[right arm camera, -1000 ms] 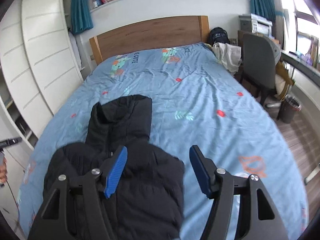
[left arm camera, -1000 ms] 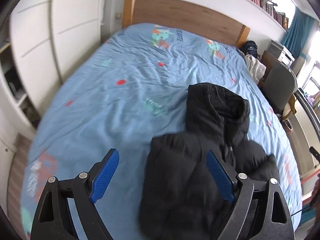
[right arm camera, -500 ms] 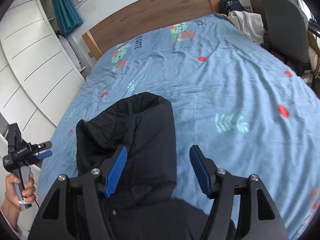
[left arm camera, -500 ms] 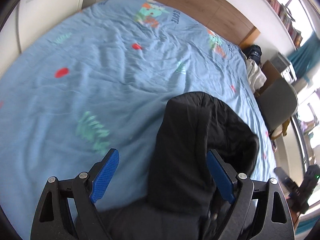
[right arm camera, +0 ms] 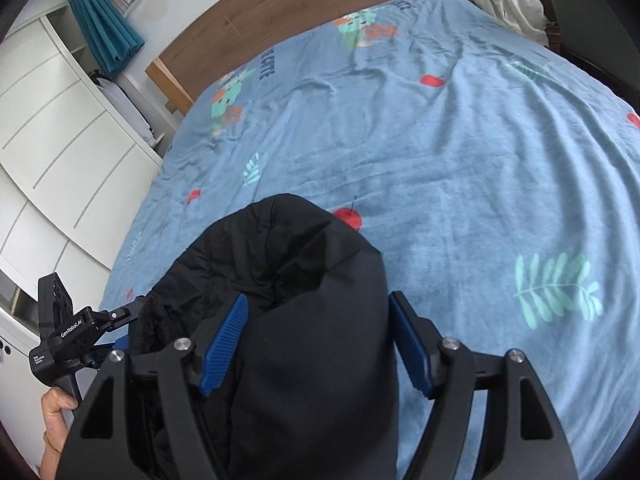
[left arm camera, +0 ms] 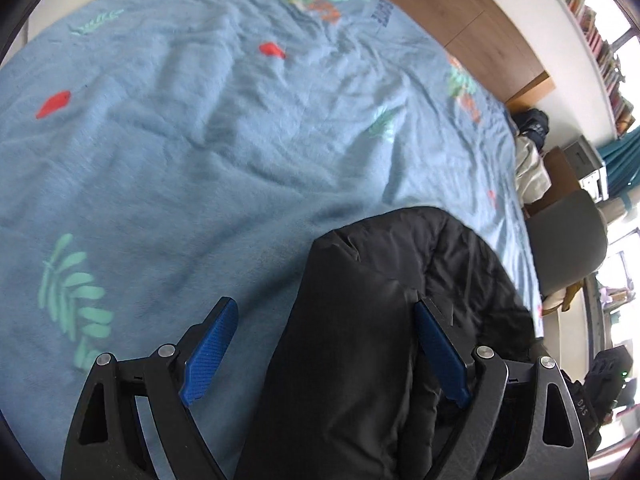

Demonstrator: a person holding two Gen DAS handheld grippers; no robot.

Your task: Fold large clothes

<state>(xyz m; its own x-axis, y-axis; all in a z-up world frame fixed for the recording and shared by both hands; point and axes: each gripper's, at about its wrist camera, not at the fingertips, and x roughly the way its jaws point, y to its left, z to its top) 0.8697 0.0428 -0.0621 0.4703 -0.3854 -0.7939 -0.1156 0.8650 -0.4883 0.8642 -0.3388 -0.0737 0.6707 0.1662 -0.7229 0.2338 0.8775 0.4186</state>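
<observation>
A black padded hooded jacket [left arm camera: 384, 320] lies on the blue bed cover, hood end pointing toward the headboard. My left gripper [left arm camera: 324, 352] is open, low over the hood's left edge, one finger over the cover and the other over the jacket. In the right wrist view the jacket [right arm camera: 304, 320] fills the foreground. My right gripper [right arm camera: 320, 340] is open with the hood's right side between its blue pads. The left gripper [right arm camera: 80, 332] shows there at the jacket's far left, held by a hand.
The blue patterned bed cover [left arm camera: 200, 140] spreads wide ahead to a wooden headboard [right arm camera: 280, 28]. White wardrobe doors [right arm camera: 52, 152] stand left of the bed. A grey chair [left arm camera: 568, 240] and pale clothes [right arm camera: 508, 4] sit at the right side.
Both grippers have moved forward and down from over the jacket's body to its hood. Both stay open. The jacket has not visibly shifted.
</observation>
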